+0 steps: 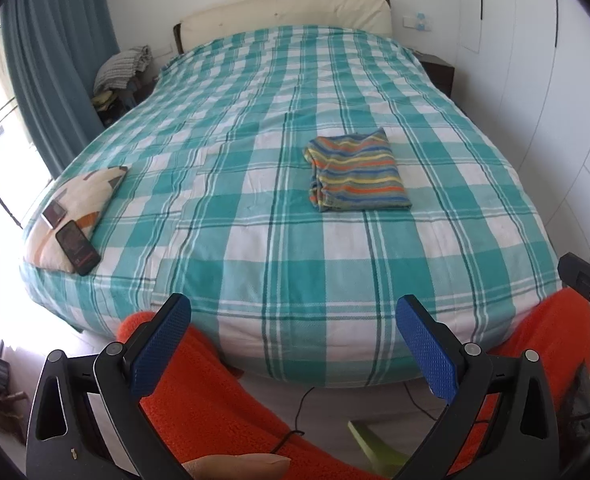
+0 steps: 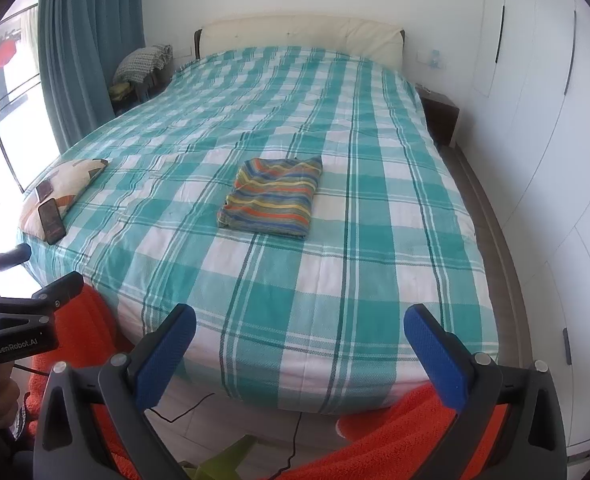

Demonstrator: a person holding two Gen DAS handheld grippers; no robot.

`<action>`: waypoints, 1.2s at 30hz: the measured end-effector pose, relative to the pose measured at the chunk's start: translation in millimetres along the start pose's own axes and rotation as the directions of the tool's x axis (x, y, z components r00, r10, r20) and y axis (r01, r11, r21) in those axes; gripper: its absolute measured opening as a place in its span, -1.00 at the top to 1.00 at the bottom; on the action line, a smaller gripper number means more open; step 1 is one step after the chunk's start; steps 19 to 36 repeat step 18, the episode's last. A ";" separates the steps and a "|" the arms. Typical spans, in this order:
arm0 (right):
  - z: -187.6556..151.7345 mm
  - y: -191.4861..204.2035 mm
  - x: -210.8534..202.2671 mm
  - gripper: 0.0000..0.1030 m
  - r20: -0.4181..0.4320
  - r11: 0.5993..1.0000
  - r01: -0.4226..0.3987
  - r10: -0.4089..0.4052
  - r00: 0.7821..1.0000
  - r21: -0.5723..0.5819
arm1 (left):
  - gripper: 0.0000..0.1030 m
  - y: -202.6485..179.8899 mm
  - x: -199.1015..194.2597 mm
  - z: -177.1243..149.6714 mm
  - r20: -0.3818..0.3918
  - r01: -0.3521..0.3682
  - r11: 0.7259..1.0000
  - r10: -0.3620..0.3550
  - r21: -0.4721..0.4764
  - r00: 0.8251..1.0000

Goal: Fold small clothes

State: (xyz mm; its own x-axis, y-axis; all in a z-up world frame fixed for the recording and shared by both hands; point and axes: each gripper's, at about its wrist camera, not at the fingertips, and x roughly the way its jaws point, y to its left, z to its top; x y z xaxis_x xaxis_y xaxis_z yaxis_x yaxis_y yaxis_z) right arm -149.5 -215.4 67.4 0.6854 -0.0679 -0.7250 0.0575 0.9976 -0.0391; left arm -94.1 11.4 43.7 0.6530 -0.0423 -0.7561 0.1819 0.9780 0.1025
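You look to be at the end of a fold, or between garments: the striped garment (image 1: 357,172) already lies as a compact, roughly square packet on the checked bedspread (image 1: 255,240), and neither tool is near it. Your left gripper (image 1: 295,344) is held back over the foot of the bed with its blue pads spread wide and nothing between them; your right gripper (image 2: 299,352) is the same — wide apart, empty, pulled back toward your orange-covered lap.

If another fold is wanted, the next move calls for a long reach forward to the middle of the bed and a pinch on one edge of the packet. If not, a fresh piece is needed, and none shows on the bed.

The garment sits near the bed's centre, well apart from the pillow (image 1: 75,208) at the left edge that carries a phone (image 1: 78,248). Its layers are stacked fairly flat, with the left side a little bunched and uneven — that edge could slip open if nudged.
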 end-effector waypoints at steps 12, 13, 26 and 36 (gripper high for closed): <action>-15.3 10.4 -25.1 -0.99 0.031 1.000 0.009 -0.008 0.999 -0.008 | -0.99 6.6 -26.1 -12.6 0.047 0.022 0.999 -0.020 -0.029 0.999; -14.8 10.3 -25.4 -0.99 0.033 1.000 0.006 -0.006 0.999 -0.008 | -0.99 8.2 -27.2 -13.3 0.051 0.028 0.999 -0.026 -0.039 0.998; -16.4 13.3 -26.9 -0.99 0.040 1.000 0.001 0.000 0.999 -0.004 | -0.98 9.9 -34.0 -14.9 0.079 0.004 0.999 0.000 -0.053 0.997; -16.4 13.3 -26.9 -0.99 0.040 1.000 0.001 0.000 0.999 -0.004 | -0.98 9.9 -34.0 -14.9 0.079 0.004 0.999 0.000 -0.053 0.997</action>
